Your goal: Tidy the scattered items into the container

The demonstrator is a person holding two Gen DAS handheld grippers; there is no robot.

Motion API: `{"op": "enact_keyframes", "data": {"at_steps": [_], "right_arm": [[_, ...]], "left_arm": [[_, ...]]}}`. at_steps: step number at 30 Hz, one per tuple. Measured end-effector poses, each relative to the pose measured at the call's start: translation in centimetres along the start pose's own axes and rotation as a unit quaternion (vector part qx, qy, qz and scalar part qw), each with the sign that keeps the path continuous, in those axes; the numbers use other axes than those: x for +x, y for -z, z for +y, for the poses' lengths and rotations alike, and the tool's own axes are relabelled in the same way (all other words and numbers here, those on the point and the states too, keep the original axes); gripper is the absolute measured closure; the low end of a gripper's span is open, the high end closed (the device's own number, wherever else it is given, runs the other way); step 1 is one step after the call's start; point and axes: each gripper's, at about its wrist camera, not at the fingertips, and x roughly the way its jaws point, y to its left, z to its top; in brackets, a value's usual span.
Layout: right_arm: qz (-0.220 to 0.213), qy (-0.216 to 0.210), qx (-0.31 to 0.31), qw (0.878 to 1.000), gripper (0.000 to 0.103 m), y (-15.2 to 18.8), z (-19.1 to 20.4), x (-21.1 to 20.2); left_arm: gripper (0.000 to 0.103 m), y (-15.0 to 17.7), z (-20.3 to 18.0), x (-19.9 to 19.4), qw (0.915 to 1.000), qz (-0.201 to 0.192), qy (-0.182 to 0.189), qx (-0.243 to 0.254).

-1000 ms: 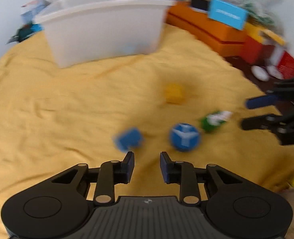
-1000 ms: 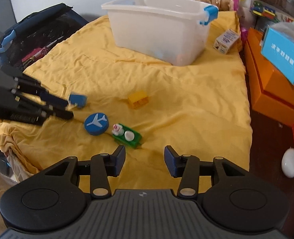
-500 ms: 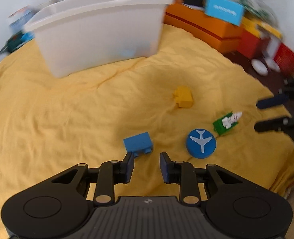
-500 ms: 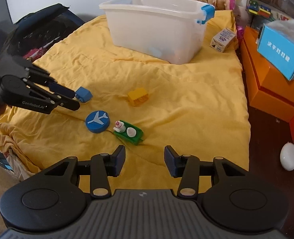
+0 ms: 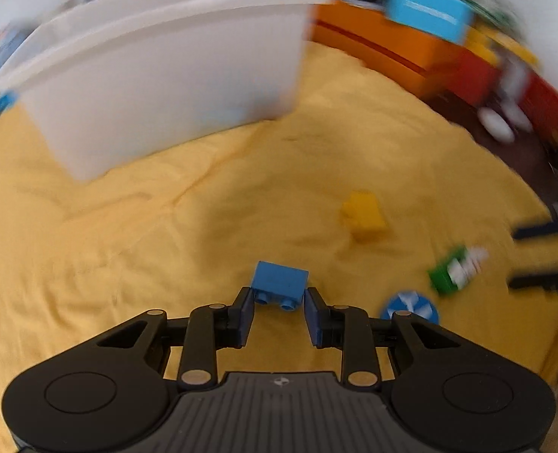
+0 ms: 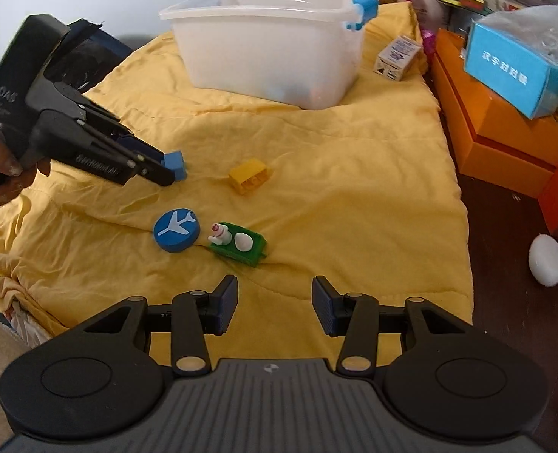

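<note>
The left tool (image 5: 277, 304) pinches the small blue plastic brick (image 5: 280, 284) by its tips — squeeze firmly and lift slowly toward the white plastic tub (image 6: 275, 41) at the bed's far edge. The right tool (image 6: 274, 304) hangs wide and empty.

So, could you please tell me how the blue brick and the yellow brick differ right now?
The blue brick sits between the left gripper fingers, while the yellow brick lies free on the blanket. The blue brick shows its studs sideways in the left wrist view; the yellow brick shows its hollow side. Both are small toy bricks.

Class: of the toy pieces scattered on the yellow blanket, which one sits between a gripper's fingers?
The small blue plastic brick, sitting between the left gripper fingertips; the others lie apart, untouched.
</note>
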Motion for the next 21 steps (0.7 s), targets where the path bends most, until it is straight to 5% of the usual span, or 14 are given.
{"op": "enact_keyframes", "data": {"at_steps": [3, 12, 17, 21], "right_arm": [[-0.002, 0.004, 0.005, 1.0, 0.055, 0.1, 0.1, -0.1], [0.001, 0.003, -0.001, 1.0, 0.055, -0.3, 0.3, 0.2], [0.0, -0.001, -0.001, 1.0, 0.055, -0.3, 0.1, 0.4], [0.003, -0.009, 0.001, 1.0, 0.055, -0.4, -0.1, 0.9]], "left_arm": [[0.066, 0.6, 1.2, 0.2, 0.9958, -0.011, 0.03, -0.086], [0.068, 0.6, 0.8, 0.2, 0.9982, -0.027, 0.033, -0.042], [0.067, 1.4, 0.8, -2.8, 0.9981, 0.02, -0.008, 0.058], [0.067, 2.4, -0.3, -2.5, 0.9772, 0.085, -0.062, 0.184]]}}
